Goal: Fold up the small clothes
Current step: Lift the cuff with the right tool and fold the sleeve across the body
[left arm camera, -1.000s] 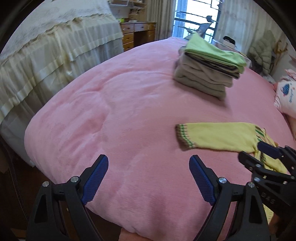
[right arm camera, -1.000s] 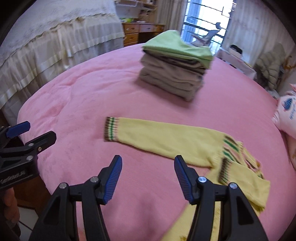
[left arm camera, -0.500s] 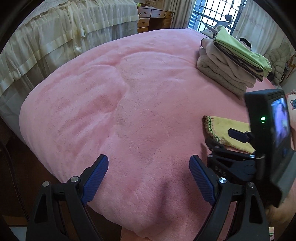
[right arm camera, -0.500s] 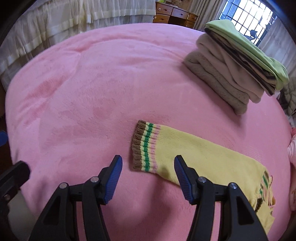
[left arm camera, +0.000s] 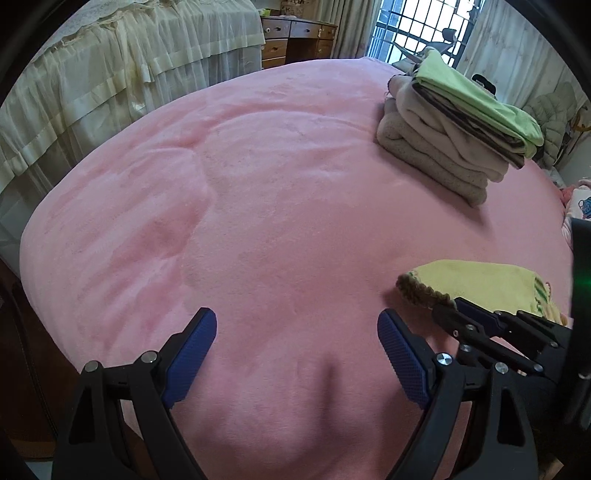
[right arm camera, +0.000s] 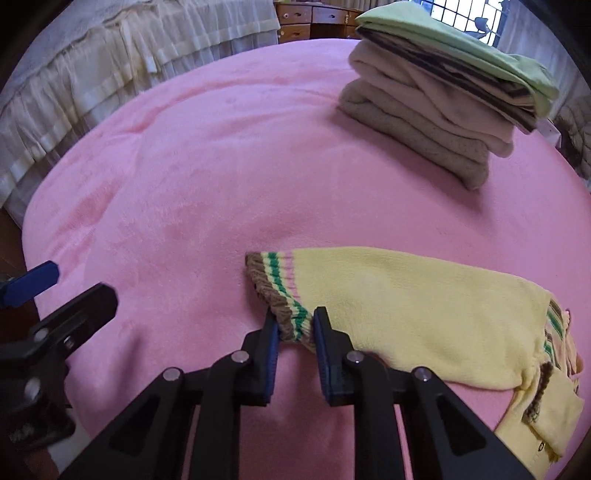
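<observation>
Pink blanket point(right arm camera: 207, 177) covers the bed, with folded clothes point(right arm camera: 439, 103) stacked at the far side.
Our right gripper point(right arm camera: 295, 328) is closing its jaws on the striped cuff point(right arm camera: 284, 291) of the yellow sweater point(right arm camera: 424, 306) lying near the bed's edge; our left gripper point(left arm camera: 295, 354) hovers wide and empty over bare blanket.

Home bedroom, pink-blanketed bed point(left arm camera: 280, 206), wooden dresser point(left arm camera: 295, 40), cream curtains point(left arm camera: 110, 81), barred window point(left arm camera: 417, 33)

Your bed point(left arm camera: 258, 206) lies bare toward its left edge; the folded stack point(left arm camera: 454, 140) blocks the far right corner.
</observation>
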Action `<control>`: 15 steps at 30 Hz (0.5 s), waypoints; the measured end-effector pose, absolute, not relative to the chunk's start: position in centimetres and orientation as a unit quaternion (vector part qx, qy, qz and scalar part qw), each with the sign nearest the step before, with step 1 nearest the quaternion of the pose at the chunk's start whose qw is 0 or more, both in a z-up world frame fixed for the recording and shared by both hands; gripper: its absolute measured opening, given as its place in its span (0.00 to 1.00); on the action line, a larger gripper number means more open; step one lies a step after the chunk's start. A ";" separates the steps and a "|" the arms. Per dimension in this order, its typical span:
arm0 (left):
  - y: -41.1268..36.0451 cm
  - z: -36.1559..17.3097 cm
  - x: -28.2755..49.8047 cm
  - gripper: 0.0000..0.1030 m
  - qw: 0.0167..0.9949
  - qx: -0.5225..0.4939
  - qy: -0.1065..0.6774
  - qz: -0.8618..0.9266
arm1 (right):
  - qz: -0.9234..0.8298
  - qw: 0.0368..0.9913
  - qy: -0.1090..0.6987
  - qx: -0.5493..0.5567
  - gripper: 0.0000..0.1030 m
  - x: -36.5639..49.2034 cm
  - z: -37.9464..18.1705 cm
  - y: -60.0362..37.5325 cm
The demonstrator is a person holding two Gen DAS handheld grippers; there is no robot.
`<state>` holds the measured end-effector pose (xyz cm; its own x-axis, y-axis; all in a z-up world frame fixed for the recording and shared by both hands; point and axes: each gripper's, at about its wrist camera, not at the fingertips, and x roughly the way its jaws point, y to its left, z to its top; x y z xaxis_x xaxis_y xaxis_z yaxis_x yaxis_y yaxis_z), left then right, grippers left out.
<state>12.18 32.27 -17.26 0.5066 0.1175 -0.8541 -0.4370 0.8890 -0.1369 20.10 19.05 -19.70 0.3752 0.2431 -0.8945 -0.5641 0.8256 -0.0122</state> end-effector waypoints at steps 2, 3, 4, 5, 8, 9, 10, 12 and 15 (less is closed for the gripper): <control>31.3 -16.7 12.5 0.86 0.854 -0.162 0.468 0.157 | 0.249 0.821 0.494 -0.143 0.17 19.9 -18.3 17.9; 30.7 -16.4 12.6 0.86 0.856 -0.155 0.468 0.154 | 0.251 0.825 0.489 -0.131 0.17 19.9 -17.4 17.2; 30.0 -16.1 12.7 0.86 0.859 -0.147 0.467 0.149 | 0.251 0.829 0.484 -0.121 0.17 20.0 -16.6 16.4; 29.3 -15.9 13.0 0.86 0.860 -0.141 0.468 0.144 | 0.250 0.833 0.480 -0.113 0.17 20.3 -15.8 15.8; 26.8 -15.1 13.6 0.86 0.866 -0.120 0.469 0.125 | 0.242 0.848 0.464 -0.078 0.17 21.2 -13.0 13.0; 25.8 -14.8 13.9 0.86 0.868 -0.113 0.469 0.118 | 0.239 0.853 0.459 -0.065 0.17 21.5 -12.0 11.9; 25.0 -14.5 14.2 0.86 0.869 -0.108 0.470 0.112 | 0.233 0.861 0.450 -0.048 0.17 21.9 -10.6 10.1; 22.7 -14.0 15.0 0.86 0.872 -0.096 0.470 0.094 | 0.221 0.871 0.439 -0.027 0.17 22.3 -8.9 7.7; 19.0 -13.3 16.1 0.86 0.877 -0.072 0.470 0.071 | 0.192 0.890 0.413 0.011 0.17 22.8 -6.0 2.0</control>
